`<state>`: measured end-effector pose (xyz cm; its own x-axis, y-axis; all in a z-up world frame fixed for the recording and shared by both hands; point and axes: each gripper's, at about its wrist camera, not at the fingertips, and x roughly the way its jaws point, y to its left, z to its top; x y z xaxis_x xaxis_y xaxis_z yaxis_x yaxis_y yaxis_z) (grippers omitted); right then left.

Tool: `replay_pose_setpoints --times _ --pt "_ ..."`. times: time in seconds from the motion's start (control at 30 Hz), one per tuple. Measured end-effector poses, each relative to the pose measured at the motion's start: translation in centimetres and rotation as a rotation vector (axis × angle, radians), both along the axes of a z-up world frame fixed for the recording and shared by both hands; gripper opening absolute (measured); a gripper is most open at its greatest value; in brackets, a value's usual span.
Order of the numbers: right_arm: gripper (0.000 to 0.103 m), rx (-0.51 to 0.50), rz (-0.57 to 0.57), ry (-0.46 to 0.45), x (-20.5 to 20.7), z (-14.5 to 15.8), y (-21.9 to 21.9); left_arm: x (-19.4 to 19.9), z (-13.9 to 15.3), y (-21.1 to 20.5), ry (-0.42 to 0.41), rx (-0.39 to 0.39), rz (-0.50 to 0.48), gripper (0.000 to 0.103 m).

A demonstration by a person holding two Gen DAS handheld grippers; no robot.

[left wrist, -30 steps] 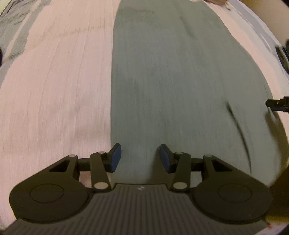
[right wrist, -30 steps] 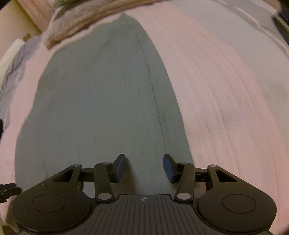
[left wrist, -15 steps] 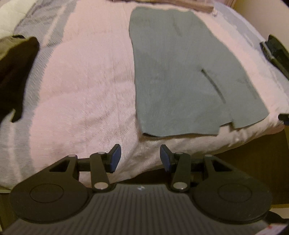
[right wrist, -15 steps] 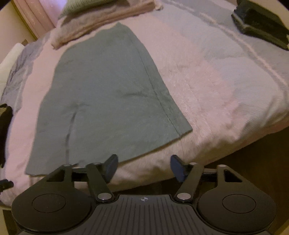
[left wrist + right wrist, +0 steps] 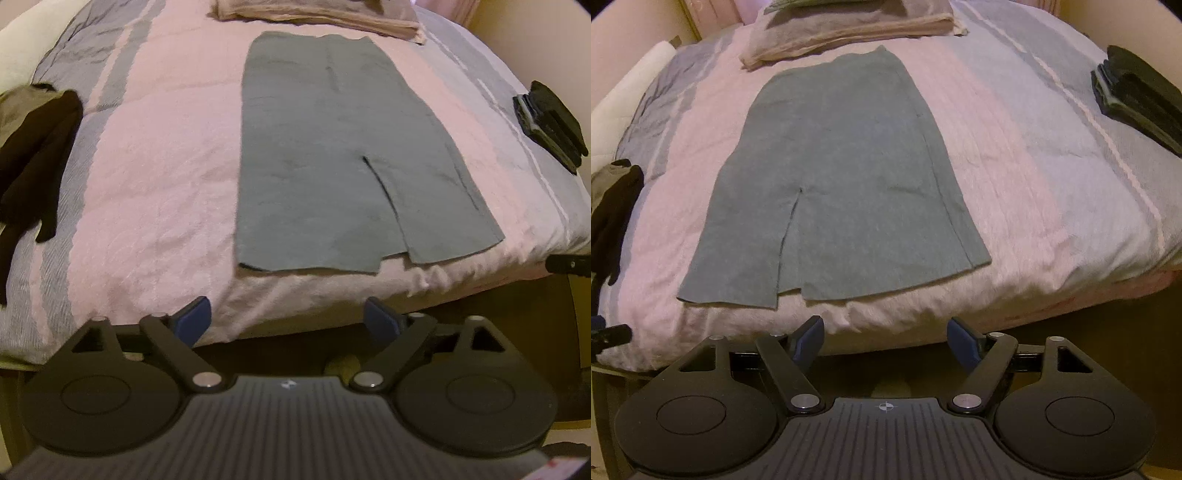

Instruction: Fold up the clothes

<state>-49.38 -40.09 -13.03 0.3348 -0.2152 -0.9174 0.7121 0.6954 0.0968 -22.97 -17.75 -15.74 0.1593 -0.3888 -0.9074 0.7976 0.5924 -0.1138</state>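
grey skirt [image 5: 332, 147] lies flat on the bed [image 5: 155, 177], hem at the near edge w/ a slit in it. looks light, soft, floppy cloth, prob clings a bit to the fuzzy cover. best pinch the two near hem corners. left gripper [image 5: 286, 317] and right gripper [image 5: 884, 338] both spread wide, empty, off the near edge.
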Motion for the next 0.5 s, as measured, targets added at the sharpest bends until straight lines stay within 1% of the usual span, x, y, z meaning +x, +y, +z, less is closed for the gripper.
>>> replay_pose_setpoints --times 0.03,0.07,0.13,0.33,0.5 --pt "0.071 0.01 0.008 -0.003 0.3 0.3 0.1 -0.1 0.2 -0.2 -0.003 -0.003 0.002 0.092" --pt "0.071 0.016 0.016 -0.001 0.5 0.3 0.0 -0.3 0.4 -0.4 -0.005 -0.001 0.007 0.096" --pt "0.071 0.02 0.035 0.004 0.8 0.7 0.3 -0.4 0.6 -0.5 -0.003 -0.008 0.01 0.099" --pt "0.072 0.019 0.081 0.005 1.3 1.2 1.7 -0.5 1.2 -0.8 -0.013 -0.012 0.001 0.101" --pt "0.072 0.023 0.086 0.002 1.0 1.3 2.2 -1.1 1.6 -0.6 -0.015 -0.019 -0.009 0.101"
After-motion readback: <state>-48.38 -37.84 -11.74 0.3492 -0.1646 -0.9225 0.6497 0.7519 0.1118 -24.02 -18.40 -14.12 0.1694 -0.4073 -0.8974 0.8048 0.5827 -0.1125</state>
